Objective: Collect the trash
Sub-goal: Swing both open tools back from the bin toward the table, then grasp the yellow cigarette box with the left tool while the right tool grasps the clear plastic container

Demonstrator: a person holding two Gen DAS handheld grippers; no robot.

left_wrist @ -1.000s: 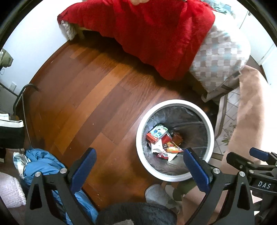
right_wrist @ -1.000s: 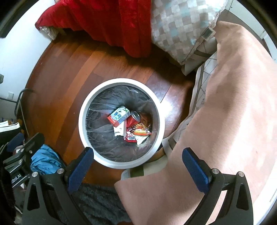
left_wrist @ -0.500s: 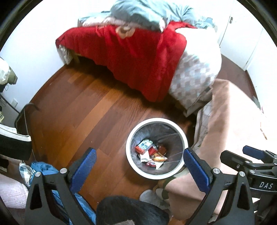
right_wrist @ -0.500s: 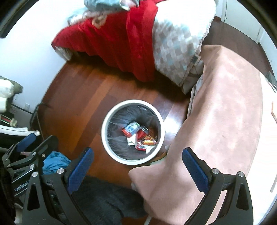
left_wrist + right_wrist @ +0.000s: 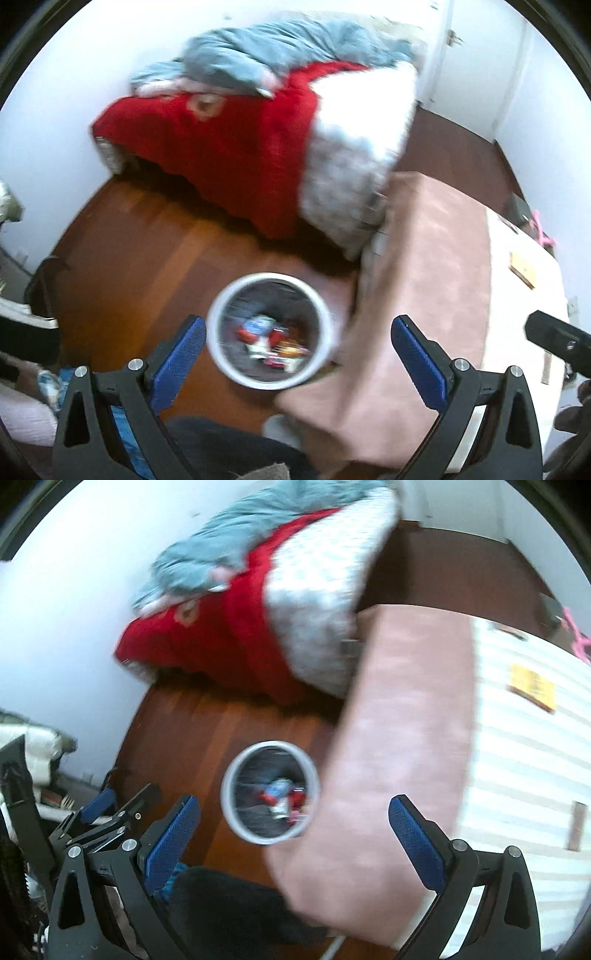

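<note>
A white round trash bin [image 5: 226, 354] stands on the wooden floor, with several wrappers [image 5: 271, 341] inside; it also shows in the right wrist view [image 5: 229, 808]. My left gripper [image 5: 297, 358] is open and empty, high above the bin. My right gripper [image 5: 293, 834] is open and empty, also high above it. On the striped table top lie a yellow flat item [image 5: 532, 686] and a small brown piece [image 5: 577, 825]. The left gripper shows at the left of the right wrist view [image 5: 110, 812].
A pink cloth [image 5: 424, 277] drapes over the table edge beside the bin. A bed with a red blanket [image 5: 229, 147], a checked pillow [image 5: 354, 155] and a blue-grey cover stands behind. Blue clothing [image 5: 122, 421] lies on the floor at the left. Both views are blurred.
Both grippers have risen and tilted up away from the bin, which now looks smaller. More of the bed, the table top and its items have come into view.
</note>
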